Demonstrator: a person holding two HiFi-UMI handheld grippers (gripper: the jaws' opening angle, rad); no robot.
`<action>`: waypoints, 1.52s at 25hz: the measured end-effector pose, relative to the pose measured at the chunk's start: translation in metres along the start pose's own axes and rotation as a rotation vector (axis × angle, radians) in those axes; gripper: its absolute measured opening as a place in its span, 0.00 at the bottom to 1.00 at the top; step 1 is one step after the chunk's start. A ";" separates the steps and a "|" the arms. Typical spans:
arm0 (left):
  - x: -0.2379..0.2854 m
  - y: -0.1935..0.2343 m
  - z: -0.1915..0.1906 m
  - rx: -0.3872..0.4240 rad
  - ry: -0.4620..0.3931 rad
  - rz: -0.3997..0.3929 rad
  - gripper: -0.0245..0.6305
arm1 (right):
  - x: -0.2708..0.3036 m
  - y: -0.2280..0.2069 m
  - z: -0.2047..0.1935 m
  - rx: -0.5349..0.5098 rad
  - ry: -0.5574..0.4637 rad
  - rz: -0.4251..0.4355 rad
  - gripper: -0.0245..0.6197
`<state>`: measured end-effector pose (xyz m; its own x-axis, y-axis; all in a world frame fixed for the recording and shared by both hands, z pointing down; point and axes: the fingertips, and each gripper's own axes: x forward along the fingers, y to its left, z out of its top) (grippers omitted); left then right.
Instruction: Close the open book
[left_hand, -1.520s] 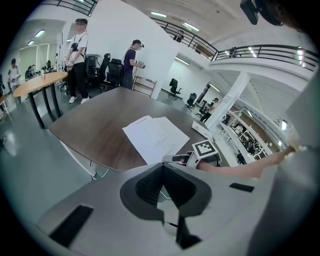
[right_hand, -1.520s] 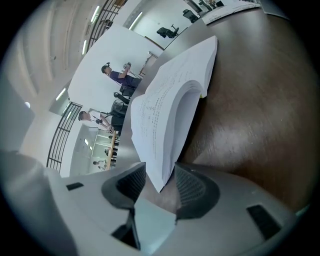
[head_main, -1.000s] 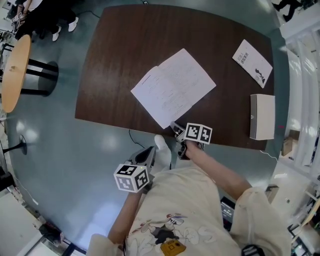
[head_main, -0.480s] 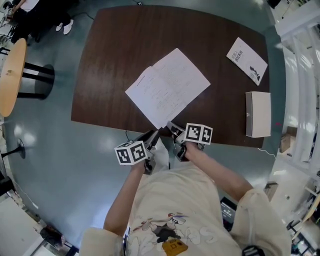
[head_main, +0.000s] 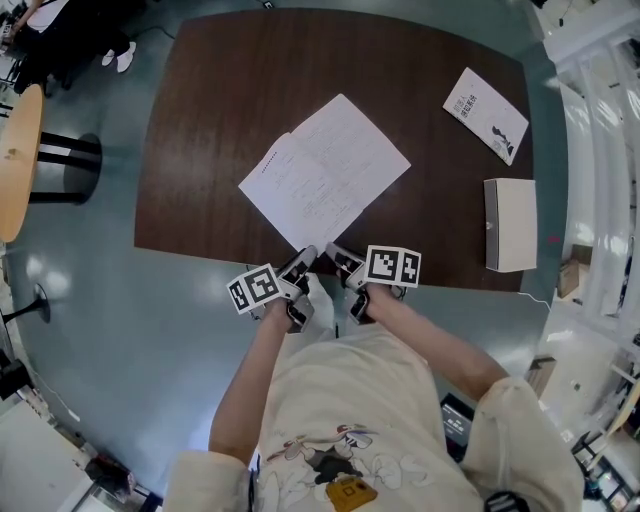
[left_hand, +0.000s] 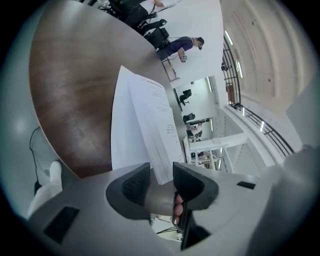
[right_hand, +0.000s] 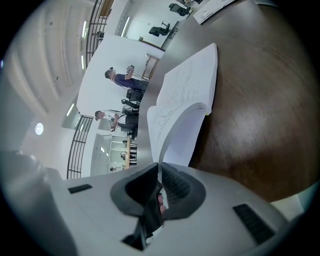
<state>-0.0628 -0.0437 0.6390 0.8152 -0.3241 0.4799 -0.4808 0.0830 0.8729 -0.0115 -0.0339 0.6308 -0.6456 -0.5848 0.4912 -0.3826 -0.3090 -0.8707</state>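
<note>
Jaws of our left gripper (head_main: 303, 260) have just been opening and stand apart, with the near corner of the open book (head_main: 325, 172) between their tips, not pinched. Our right gripper (head_main: 338, 253) is clamped on the edge of a lifted page (right_hand: 175, 132). That corner sits at the near edge of the table (head_main: 220, 90). Bare wood lies to the left and beyond, and a booklet (head_main: 486, 115) and a white box (head_main: 510, 224) lie well apart at right.

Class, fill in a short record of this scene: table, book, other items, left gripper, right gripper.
table: dark brown wood
open book: lies open, near page corner lifted
other items: booklet, white box, both apart from book
left gripper: jaws have just been opening, nothing clamped, book corner just ahead
right gripper: shut on the book's lifted page
</note>
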 end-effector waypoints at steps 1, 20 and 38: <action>0.001 0.000 0.001 -0.022 -0.007 -0.013 0.24 | 0.000 0.000 0.000 0.002 0.002 0.002 0.09; -0.006 -0.009 0.010 -0.116 -0.082 -0.100 0.06 | 0.000 0.003 0.001 -0.007 0.048 0.029 0.09; -0.011 -0.020 0.015 -0.092 -0.091 -0.126 0.06 | -0.044 0.026 0.010 -0.667 0.071 -0.079 0.35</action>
<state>-0.0673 -0.0556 0.6150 0.8326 -0.4209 0.3601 -0.3419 0.1209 0.9319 0.0136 -0.0234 0.5864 -0.6322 -0.5218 0.5727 -0.7417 0.1941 -0.6420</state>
